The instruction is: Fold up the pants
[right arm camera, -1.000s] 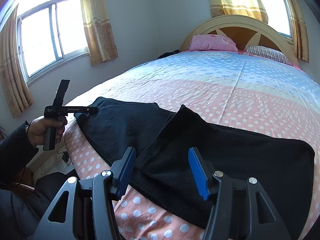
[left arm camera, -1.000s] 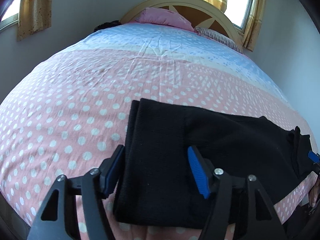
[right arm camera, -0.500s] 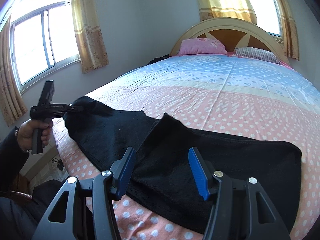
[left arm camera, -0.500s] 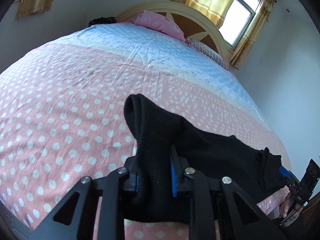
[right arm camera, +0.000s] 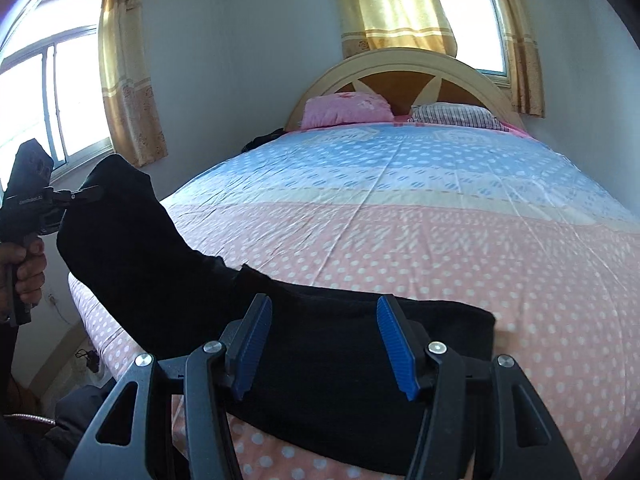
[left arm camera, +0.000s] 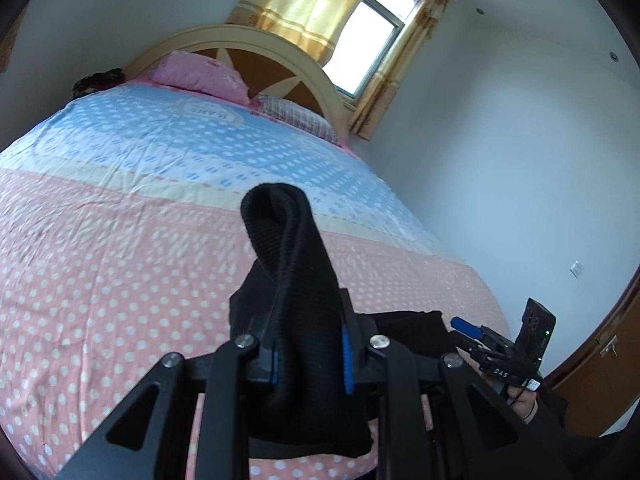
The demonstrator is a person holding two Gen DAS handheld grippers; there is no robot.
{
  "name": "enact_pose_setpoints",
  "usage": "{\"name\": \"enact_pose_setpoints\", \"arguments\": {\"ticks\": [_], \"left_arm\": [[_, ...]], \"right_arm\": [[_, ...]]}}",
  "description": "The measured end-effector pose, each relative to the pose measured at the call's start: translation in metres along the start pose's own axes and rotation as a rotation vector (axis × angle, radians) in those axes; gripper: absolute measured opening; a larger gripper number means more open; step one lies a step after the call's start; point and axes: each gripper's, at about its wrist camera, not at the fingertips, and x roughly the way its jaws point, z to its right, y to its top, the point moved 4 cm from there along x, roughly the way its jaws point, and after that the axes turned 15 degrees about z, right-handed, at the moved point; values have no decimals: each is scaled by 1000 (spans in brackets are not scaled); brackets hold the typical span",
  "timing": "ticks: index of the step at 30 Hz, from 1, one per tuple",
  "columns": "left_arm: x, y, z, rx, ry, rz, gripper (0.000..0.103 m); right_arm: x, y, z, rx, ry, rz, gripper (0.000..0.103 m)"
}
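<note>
We see the black pants [right arm camera: 320, 344] across the near edge of the bed [right arm camera: 400, 216], on the pink dotted part of the sheet. Our left tool [left arm camera: 308, 354] is clamped on one end of the pants; that bunch of fabric sticks up past the pads toward 12 o'clock in the left wrist view. In the right wrist view that end hangs lifted off the bed at approx. 9 o'clock, w/ a hand [right arm camera: 24, 268] gripping the handle. Our right tool [right arm camera: 324, 348] hovers over the flat part of the pants, pads apart, nothing pinched. Pink pillow [right arm camera: 348, 109] and striped pillow [right arm camera: 456, 115] lie at 12 o'clock by the headboard [right arm camera: 400, 64].
</note>
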Motion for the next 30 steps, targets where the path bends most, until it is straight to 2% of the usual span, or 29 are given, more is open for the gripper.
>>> {"name": "enact_pose_setpoints", "arguments": {"ticks": [5, 12, 16, 20, 24, 30], "left_arm": [[28, 3, 58, 42, -92, -40, 22], [76, -10, 125, 99, -166, -126, 22], [108, -24, 157, 144, -198, -182, 22], [141, -45, 172, 161, -188, -238, 22], [173, -83, 176, 170, -158, -326, 22], [192, -124, 191, 168, -159, -403, 22]], "right_arm": [[-17, 6, 43, 50, -96, 27, 57], [-26, 2, 107, 216, -245, 41, 57], [-27, -6, 128, 288, -305, 25, 57], [-29, -9, 137, 312, -325, 25, 57], [-29, -12, 144, 329, -338, 21, 57], [-23, -20, 148, 355, -340, -9, 57]]}}
